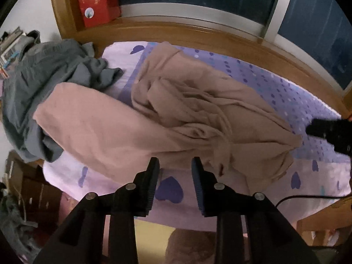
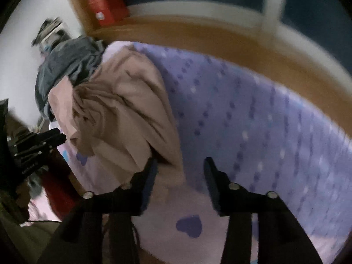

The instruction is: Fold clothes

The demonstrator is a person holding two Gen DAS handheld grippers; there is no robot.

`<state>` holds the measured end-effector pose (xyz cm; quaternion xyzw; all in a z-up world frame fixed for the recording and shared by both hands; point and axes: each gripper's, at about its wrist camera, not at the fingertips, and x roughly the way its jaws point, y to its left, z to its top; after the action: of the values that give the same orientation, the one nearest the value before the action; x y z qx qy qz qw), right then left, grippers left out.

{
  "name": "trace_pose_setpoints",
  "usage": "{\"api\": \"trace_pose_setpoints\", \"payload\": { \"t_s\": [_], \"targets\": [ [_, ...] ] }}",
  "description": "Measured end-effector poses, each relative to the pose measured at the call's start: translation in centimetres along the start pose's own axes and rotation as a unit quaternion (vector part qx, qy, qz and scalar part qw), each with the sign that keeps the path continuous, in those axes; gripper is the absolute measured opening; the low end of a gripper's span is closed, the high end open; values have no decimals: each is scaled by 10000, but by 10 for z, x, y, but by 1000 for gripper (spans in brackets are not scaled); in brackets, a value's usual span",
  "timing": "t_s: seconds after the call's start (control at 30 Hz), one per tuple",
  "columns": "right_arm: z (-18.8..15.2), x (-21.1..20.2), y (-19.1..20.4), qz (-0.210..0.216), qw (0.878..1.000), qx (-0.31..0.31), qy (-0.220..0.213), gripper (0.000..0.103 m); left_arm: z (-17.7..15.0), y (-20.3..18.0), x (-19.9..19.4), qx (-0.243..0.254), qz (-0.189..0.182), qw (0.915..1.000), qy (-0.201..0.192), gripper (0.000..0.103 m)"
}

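Your left claw (image 1: 175, 165) hangs spread and empty at the bed's (image 1: 308, 83) near edge, the beige garment's (image 1: 154, 118) hem just ahead, its length running left to right. Your right claw (image 2: 180, 165), also spread, flanks its right end.

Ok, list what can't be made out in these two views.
- Beige garment: its type, crumpled in the left wrist view.
- Grey garment: partly under the beige one, cut by the left edge.
- Red box: its print too small; blurred in the right wrist view.
- Right gripper: motion blur smears its fingers.
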<state>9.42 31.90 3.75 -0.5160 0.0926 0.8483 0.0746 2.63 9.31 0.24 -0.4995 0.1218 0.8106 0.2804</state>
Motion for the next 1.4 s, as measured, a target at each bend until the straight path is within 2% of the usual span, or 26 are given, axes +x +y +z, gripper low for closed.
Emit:
{"api": "trace_pose_setpoints", "payload": {
  "t_s": [0.07,0.17,0.23,0.37,0.57,0.63,0.67,0.73,0.77,0.87,1.0,1.13,1.2,1.27,1.4],
  "targets": [
    [18,7,22,-107,9994,-324,-67,57,3,7,10,-71,-187,9997,163,32],
    [47,37,61,143,9961,-866,17,57,5,13,29,-137,-526,9981,282,32],
    [64,61,78,178,9948,-994,144,57,5,18,45,-234,-582,9974,351,32],
    [91,111,94,159,9934,-1037,465,57,6,16,55,-199,-419,9985,275,32],
    [97,152,94,103,9923,-919,818,57,7,13,71,-148,-174,9996,160,32],
    [95,157,89,215,9934,-752,834,49,7,12,77,-130,-93,9998,121,30],
    [92,156,85,289,9943,-640,799,39,8,11,80,-122,-52,9999,102,25],
    [88,148,77,374,9961,-474,637,24,8,10,84,-111,24,9999,63,19],
    [85,140,71,455,9968,-377,529,16,8,10,82,-164,9,9999,37,11],
    [74,107,52,660,9977,-60,173,6,10,2,69,-195,26,9997,-147,7],
    [51,46,18,640,9967,278,-417,6,15,-26,43,170,232,9977,-614,7],
    [22,-11,-19,413,9940,616,-798,6,29,-57,16,500,-291,9945,-872,5],
    [6,-35,-40,277,9921,831,-903,6,33,-79,9,752,-414,9915,-974,5],
    [-15,-52,-71,180,9877,1235,-939,6,34,-97,8,982,-572,9888,-963,5],
    [-61,-64,-127,-220,9763,2005,-787,6,25,-120,22,1197,-702,9885,-604,5]
  ]
}}
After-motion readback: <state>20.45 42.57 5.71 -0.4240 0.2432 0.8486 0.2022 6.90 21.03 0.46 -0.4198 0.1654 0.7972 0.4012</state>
